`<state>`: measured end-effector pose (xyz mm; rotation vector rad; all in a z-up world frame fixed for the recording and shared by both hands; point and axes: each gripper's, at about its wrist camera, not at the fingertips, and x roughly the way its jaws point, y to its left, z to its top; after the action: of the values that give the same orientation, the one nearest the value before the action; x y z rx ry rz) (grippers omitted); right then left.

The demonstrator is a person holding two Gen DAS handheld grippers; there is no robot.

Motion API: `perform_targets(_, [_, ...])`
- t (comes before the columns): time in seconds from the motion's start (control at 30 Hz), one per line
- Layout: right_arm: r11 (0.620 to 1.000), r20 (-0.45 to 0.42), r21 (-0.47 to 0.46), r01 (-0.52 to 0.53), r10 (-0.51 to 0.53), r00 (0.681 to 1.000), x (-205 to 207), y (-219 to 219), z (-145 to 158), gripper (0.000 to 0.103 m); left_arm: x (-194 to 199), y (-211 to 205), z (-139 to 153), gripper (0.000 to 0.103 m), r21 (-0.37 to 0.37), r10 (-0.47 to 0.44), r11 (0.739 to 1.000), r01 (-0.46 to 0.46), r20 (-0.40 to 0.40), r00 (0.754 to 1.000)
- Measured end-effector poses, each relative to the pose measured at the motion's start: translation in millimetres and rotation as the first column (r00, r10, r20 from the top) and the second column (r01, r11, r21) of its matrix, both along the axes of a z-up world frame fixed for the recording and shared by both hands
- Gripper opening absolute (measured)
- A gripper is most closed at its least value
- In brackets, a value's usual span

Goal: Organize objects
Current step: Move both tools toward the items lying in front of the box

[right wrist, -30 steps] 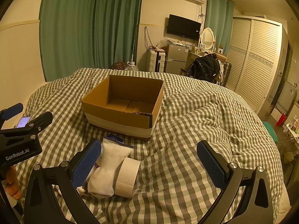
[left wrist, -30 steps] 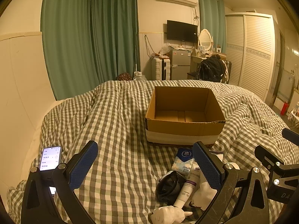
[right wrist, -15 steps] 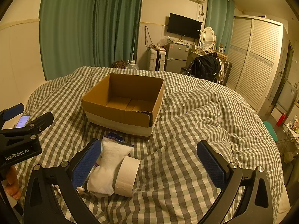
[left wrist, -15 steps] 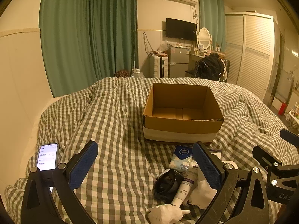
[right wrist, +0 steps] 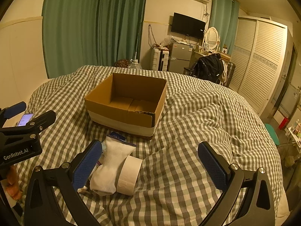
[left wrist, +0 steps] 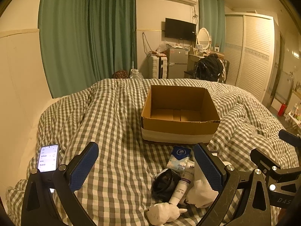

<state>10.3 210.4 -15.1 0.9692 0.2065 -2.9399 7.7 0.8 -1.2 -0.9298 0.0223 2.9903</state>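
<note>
Item: bed-top sorting, nothing yet lifted

Contents: cardboard box [left wrist: 179,113], open and seemingly empty, on the checked duvet [left wrist: 112,131] at mid-bed. Loose pile just near of the box: blue tissue pack [left wrist: 178,157], white tube [left wrist: 183,184], black round object [left wrist: 163,184], white sock [right wrist: 111,165], tape roll [right wrist: 129,174], small white figure [left wrist: 165,211]. Phone [left wrist: 48,158], screen lit, lies well left of the pile.

Risks (judged):
- Pile is crowded and overlapping; closing on one piece may drag or pinch a neighbour
- Tape roll rests on its side against the sock; a nudge could send it rolling down the duvet folds
- Soft, uneven bedding gives under pressure, so thin items may sink out of a clean grip
- The two tools sit close together near the pile and could knock each other

Pose: left gripper [left wrist: 146,166] hovers low at the near edge of the bed, jaws wide, holding nothing, pile by its right finger. Right gripper [right wrist: 150,164] hovers likewise, jaws wide and empty, sock and tape roll beside its left finger
</note>
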Motion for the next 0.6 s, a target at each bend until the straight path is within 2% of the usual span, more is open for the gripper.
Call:
perform_targets(0.27, [1.0, 0.006, -0.003, -0.015, 0.015, 1.0, 11, 0, 6, 0.099, 6, 2, -7, 0.103, -0.019, -0.015, 1.0, 0.016, 0.055, 0.998])
perform_targets(0.4, [1.0, 0.019, -0.005, -0.009, 0.009, 1.0, 13, 4, 4, 0.099, 8, 3, -22, 0.103, -0.009, -0.034, 0.999, 0.035, 0.104, 0.994])
perform_targets(0.6, [0.999, 0.095, -0.017, -0.027, 0.028, 0.995, 4, 2, -20, 0.084, 7, 8, -57, 0.103, -0.043, -0.045, 0.998, 0.054, 0.188, 0.981])
